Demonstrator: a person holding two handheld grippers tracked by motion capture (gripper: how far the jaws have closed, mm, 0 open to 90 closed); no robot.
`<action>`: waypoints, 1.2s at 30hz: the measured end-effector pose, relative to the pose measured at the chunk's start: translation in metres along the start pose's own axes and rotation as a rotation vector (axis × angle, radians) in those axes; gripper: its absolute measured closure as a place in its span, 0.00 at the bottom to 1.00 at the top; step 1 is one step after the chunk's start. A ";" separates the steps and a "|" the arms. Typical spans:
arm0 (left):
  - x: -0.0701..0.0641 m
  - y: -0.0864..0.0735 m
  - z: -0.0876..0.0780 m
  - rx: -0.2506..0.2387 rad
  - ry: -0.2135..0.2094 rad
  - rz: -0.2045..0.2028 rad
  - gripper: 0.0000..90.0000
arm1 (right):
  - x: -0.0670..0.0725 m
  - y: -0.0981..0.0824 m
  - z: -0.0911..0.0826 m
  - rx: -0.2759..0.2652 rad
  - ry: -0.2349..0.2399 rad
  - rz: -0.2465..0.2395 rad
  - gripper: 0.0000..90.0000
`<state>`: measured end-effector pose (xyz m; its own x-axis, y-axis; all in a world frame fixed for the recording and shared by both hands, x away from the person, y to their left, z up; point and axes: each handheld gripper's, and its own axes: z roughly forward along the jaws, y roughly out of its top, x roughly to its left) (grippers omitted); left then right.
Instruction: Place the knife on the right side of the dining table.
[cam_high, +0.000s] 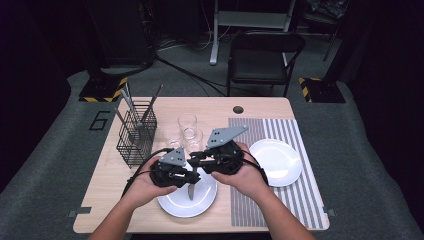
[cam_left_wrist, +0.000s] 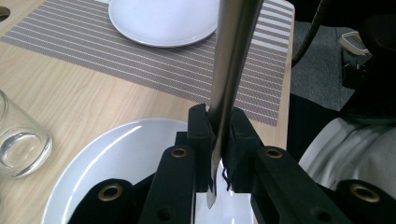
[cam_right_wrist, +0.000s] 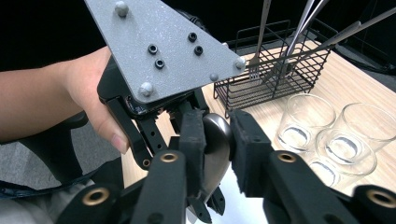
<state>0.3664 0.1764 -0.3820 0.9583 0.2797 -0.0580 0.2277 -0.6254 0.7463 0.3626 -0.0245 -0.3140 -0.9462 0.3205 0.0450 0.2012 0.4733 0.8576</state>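
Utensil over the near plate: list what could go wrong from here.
1. The left gripper pinches the metal utensil near its thin end only; it may pivot or slip onto the plate.
2. The right gripper flanks its rounded end; a glancing grip could knock it loose.
3. The glasses stand close; a swing could tip them.

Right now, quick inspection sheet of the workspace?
Surface: wooden table, striped placemat on its right.
Job's things: spoon over the near plate, handle in the left hand-held gripper, bowl end between the right hand-held gripper jaws.
Clutter: second plate, three glasses, wire basket with cutlery.
Grippers: left shut on spoon; right closing on it.
Cables: black cable trailing from the left gripper.
Surroundings: folding chair, dark floor.
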 end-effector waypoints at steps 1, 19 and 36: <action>0.000 0.000 0.000 0.000 -0.001 0.000 0.91 | 0.000 0.000 0.000 0.001 0.002 -0.001 0.85; 0.003 -0.002 -0.004 -0.022 0.016 -0.012 0.90 | -0.007 0.001 -0.007 0.034 0.003 0.009 0.89; 0.007 -0.004 -0.007 -0.034 0.043 -0.006 0.87 | -0.006 0.005 -0.009 0.069 -0.006 0.032 0.93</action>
<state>0.3705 0.1859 -0.3810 0.9484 0.3153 -0.0347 0.2272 -0.5990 0.7678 0.3671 -0.0312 -0.3058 -0.9375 0.3412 0.0691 0.2489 0.5181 0.8183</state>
